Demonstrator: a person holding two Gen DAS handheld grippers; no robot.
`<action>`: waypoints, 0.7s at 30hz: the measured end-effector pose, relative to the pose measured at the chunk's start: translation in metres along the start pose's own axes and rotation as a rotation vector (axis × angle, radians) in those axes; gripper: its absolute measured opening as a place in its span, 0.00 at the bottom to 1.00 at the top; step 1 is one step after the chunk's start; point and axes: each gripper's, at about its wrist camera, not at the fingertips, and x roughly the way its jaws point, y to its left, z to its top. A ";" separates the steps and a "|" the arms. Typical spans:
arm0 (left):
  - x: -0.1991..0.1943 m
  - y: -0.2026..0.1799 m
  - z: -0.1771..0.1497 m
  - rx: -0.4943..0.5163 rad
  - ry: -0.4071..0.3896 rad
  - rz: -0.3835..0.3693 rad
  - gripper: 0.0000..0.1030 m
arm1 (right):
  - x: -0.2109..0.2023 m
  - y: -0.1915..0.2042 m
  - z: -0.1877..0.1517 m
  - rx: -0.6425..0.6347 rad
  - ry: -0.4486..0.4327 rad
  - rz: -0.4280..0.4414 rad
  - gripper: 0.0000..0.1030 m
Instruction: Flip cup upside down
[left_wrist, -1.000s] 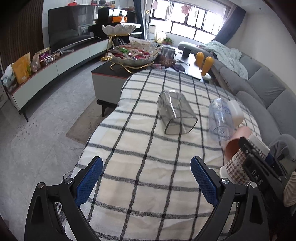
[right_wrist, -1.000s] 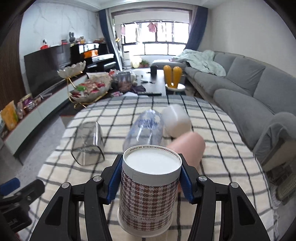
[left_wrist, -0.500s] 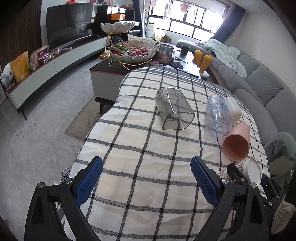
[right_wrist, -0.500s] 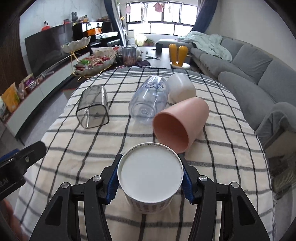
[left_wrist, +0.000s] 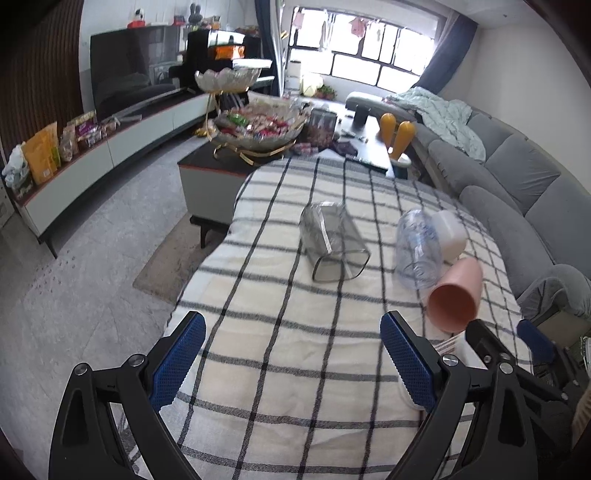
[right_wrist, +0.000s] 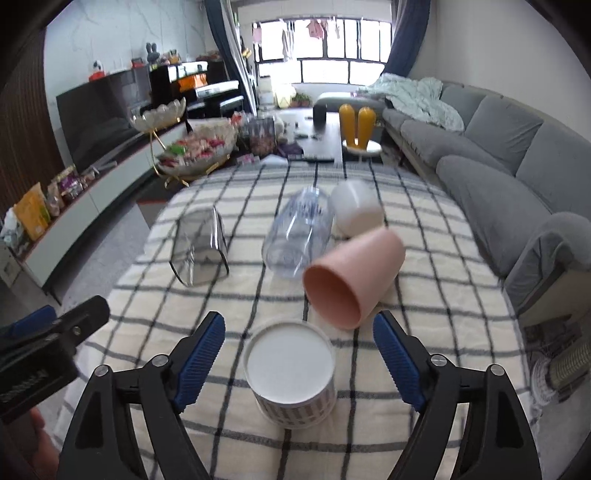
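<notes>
My right claw (right_wrist: 298, 345) stands wide open, its blue pads on either side of the cup (right_wrist: 291, 373) without touching it. The cup stands upside down on the checked worktop (right_wrist: 424, 295), its white flat base facing up and a brown houndstooth pattern running around its wall. Just beyond it a pink cup (right_wrist: 352, 275) lies on its side, mouth toward me, beside a clear bottle (right_wrist: 297, 232). My left claw (left_wrist: 291, 356) is also spread wide and grips nothing.
</notes>
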 end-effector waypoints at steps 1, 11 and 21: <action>-0.004 -0.003 0.002 0.008 -0.013 -0.002 0.95 | -0.009 -0.003 0.003 0.002 -0.017 -0.006 0.83; -0.039 -0.038 0.008 0.097 -0.126 -0.048 1.00 | -0.054 -0.029 0.016 0.010 -0.075 -0.068 0.87; -0.063 -0.054 0.003 0.137 -0.185 -0.044 1.00 | -0.078 -0.045 0.014 0.040 -0.122 -0.085 0.92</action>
